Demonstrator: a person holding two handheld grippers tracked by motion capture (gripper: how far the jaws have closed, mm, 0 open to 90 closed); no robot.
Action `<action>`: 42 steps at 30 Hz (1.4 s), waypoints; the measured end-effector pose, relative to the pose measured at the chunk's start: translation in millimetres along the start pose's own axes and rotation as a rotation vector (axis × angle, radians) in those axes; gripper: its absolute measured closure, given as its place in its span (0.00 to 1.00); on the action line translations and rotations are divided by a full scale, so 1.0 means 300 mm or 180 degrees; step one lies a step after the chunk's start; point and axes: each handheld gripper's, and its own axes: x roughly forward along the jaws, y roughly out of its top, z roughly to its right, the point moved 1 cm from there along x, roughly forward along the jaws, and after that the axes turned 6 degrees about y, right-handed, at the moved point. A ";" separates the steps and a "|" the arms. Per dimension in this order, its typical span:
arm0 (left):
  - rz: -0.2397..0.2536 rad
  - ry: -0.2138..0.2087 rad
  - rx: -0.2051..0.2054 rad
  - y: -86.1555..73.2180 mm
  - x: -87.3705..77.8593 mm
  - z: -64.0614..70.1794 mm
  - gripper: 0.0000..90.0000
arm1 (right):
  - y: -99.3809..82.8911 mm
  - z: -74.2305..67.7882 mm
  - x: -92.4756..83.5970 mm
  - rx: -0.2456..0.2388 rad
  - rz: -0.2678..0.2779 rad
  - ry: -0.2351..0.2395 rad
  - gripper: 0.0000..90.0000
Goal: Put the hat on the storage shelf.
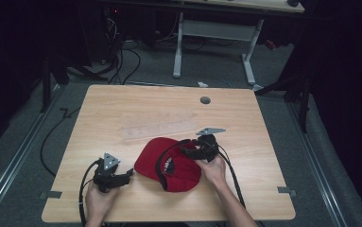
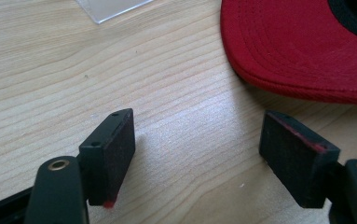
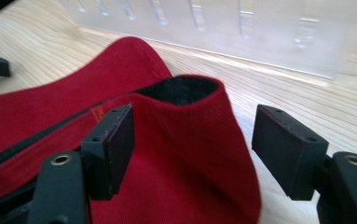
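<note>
Hiding its front, the red cap (image 1: 169,163) lies crumpled.

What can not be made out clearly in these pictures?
- High view: the white mark on the red cap is too small to read.
- Left gripper view: the cap is cut off by the top and right edges.
- Right gripper view: the clear plastic rack is blurred and cut off at the top.
</note>
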 end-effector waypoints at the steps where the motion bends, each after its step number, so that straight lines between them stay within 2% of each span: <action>1: 0.0000 0.0000 0.0000 0.000 0.000 0.000 0.30 | -0.001 0.007 0.009 0.0031 -0.0002 0.0018 0.33; 7: 0.0003 -0.0003 -0.0003 0.000 0.000 0.000 0.30 | -0.015 0.032 0.051 0.0139 -0.0053 0.0172 0.36; 11: 0.0003 -0.0003 -0.0004 0.000 0.000 0.000 0.30 | -0.023 0.033 0.072 0.0142 -0.0073 0.0257 0.39; 16: 0.0003 -0.0002 -0.0004 0.000 0.000 0.000 0.30 | -0.032 0.030 0.091 0.0026 -0.0099 0.0277 0.48; 18: 0.0003 -0.0002 -0.0004 0.000 0.000 0.000 0.30 | -0.038 0.026 0.095 -0.0038 -0.0109 0.0261 0.57; 19: 0.0003 -0.0002 -0.0004 0.000 0.000 0.000 0.30 | -0.038 0.026 0.095 -0.0038 -0.0109 0.0261 0.57; 21: 0.0004 -0.0003 -0.0006 0.000 0.000 0.000 0.30 | -0.042 0.026 0.091 -0.0119 -0.0086 0.0276 0.69; 22: 0.0004 -0.0003 -0.0006 0.000 0.000 0.000 0.30 | -0.042 0.026 0.091 -0.0119 -0.0086 0.0276 0.69; 23: 0.0003 -0.0003 -0.0006 0.000 0.000 0.000 0.30 | -0.042 0.023 0.081 -0.0155 -0.0072 0.0312 0.77; 28: 0.0002 -0.0003 -0.0004 0.000 0.000 0.000 0.30 | -0.039 0.009 0.061 -0.0251 -0.0095 0.0359 0.91; 35: 0.0002 -0.0007 -0.0010 0.000 0.000 0.001 0.30 | -0.042 -0.011 0.021 -0.0292 -0.0104 0.0468 0.94; 38: 0.0000 -0.0008 -0.0005 -0.001 0.000 0.001 0.29 | -0.029 -0.034 -0.026 -0.0375 -0.0028 0.0521 0.95; 42: -0.0003 -0.0007 0.0000 -0.001 -0.001 0.001 0.30 | -0.022 -0.042 -0.063 -0.0372 0.0014 0.0548 0.95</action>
